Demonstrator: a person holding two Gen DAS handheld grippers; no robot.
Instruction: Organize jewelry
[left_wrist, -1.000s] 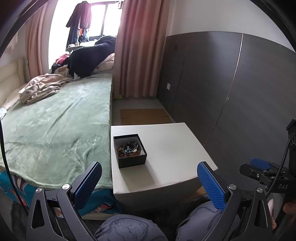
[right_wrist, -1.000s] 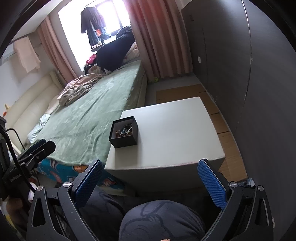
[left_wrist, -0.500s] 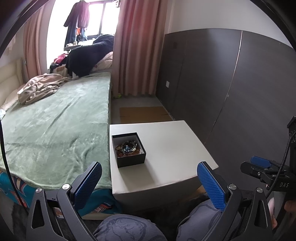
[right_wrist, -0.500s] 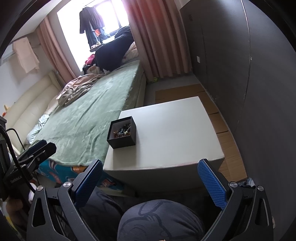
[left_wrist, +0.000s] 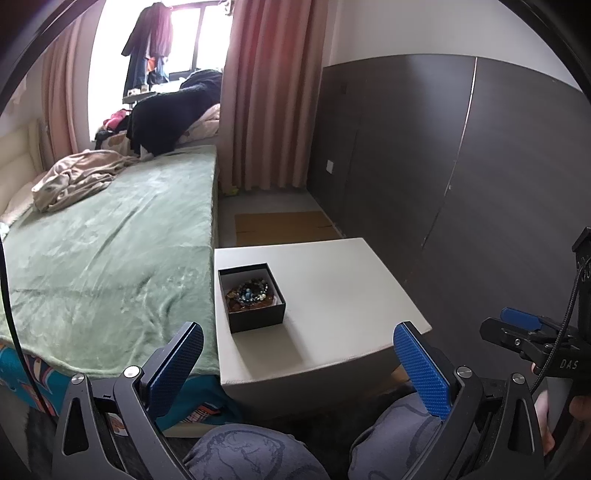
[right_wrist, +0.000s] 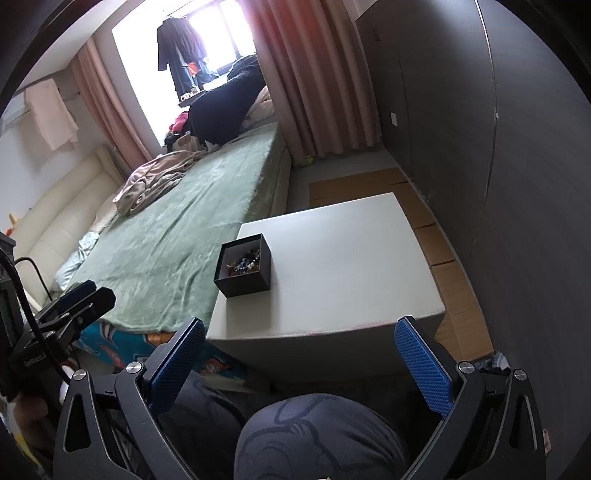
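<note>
A small black open box (left_wrist: 253, 297) stands near the left edge of a white table (left_wrist: 332, 295). Beaded bracelets (left_wrist: 251, 291) lie inside it. The box also shows in the right wrist view (right_wrist: 243, 266), with the beads (right_wrist: 243, 260) in it. My left gripper (left_wrist: 299, 354) is open and empty, held back from the table's near edge above the person's knees. My right gripper (right_wrist: 299, 354) is open and empty, also short of the table's near edge. Each gripper shows at the edge of the other's view.
A bed with a green blanket (left_wrist: 110, 251) runs along the table's left side. A dark panelled wall (left_wrist: 461, 177) stands to the right. Cardboard sheets (left_wrist: 284, 225) lie on the floor behind the table. The person's knees (right_wrist: 317, 439) are below the grippers.
Both views have shifted slightly. The box sits a little further left in the right wrist view. Both grippers stay open and empty.
</note>
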